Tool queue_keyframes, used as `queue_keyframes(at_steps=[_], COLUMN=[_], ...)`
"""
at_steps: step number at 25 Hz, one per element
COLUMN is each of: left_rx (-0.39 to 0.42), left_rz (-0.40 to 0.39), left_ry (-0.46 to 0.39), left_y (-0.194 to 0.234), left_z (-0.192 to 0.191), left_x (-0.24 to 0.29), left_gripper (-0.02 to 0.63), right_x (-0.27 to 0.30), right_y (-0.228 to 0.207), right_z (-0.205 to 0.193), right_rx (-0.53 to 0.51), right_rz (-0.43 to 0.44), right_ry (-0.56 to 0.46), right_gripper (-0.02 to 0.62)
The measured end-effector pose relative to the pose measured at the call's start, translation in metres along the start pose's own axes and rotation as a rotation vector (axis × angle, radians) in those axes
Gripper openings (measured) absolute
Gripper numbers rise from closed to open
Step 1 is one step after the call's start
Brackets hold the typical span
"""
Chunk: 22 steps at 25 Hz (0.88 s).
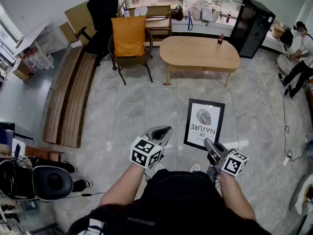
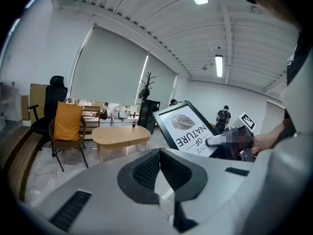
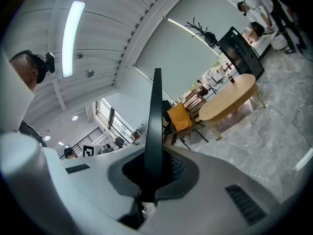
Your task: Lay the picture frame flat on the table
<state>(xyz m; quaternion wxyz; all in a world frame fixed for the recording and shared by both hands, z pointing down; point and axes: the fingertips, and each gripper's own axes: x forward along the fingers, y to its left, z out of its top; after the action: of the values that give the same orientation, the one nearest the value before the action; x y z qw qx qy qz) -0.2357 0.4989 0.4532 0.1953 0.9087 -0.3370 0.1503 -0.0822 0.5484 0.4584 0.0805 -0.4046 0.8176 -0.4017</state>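
Observation:
The picture frame (image 1: 204, 124) is black with a white print of a leaf and lettering. It hangs in the air over the grey floor, in front of my body. My right gripper (image 1: 209, 144) is shut on its near edge. In the right gripper view the frame (image 3: 156, 116) shows edge-on as a thin dark bar between the jaws of the right gripper (image 3: 155, 166). My left gripper (image 1: 164, 130) is to the left of the frame, shut and holding nothing. From the left gripper (image 2: 157, 154) the frame (image 2: 188, 126) appears tilted at the right. The oval wooden table (image 1: 200, 54) stands farther ahead.
A small dark bottle (image 1: 221, 38) stands on the table's far right. A chair with an orange cushion (image 1: 129, 37) is left of the table, with a slatted wooden bench (image 1: 68, 97) farther left. A black cabinet (image 1: 252, 27) and a person (image 1: 299, 58) are at the far right.

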Motion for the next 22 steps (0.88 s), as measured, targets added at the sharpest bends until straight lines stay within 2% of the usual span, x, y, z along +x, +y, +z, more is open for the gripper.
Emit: queue_keyframes(at_steps=[7,15,19,22], left_rx=[0.011,0.023,0.017,-0.017], left_rz=[-0.024,-0.07,-0.082,-0.096], left_ry=[-0.003,0.034,0.036,0.037], left_y=[0.01,0.018,0.022,0.024], left_z=[-0.001,-0.013,-0.012,-0.014], left_x=[-0.015,-0.025,-0.018,-0.004], left_gripper=[0.006,0.006,0.006,0.006], right_x=[0.01,0.019,0.027,0.034], right_y=[0.013,0.029,0.024,0.014], right_z=[-0.009,-0.02,-0.018,-0.013], right_rx=[-0.005,-0.011,0.001,0.019], right_rz=[-0.022,-0.028,-0.018,0.01], right_ry=[-0.023,-0.038,-0.029,-0.005], right_gripper=[0.009,0.009,0.009,0.009])
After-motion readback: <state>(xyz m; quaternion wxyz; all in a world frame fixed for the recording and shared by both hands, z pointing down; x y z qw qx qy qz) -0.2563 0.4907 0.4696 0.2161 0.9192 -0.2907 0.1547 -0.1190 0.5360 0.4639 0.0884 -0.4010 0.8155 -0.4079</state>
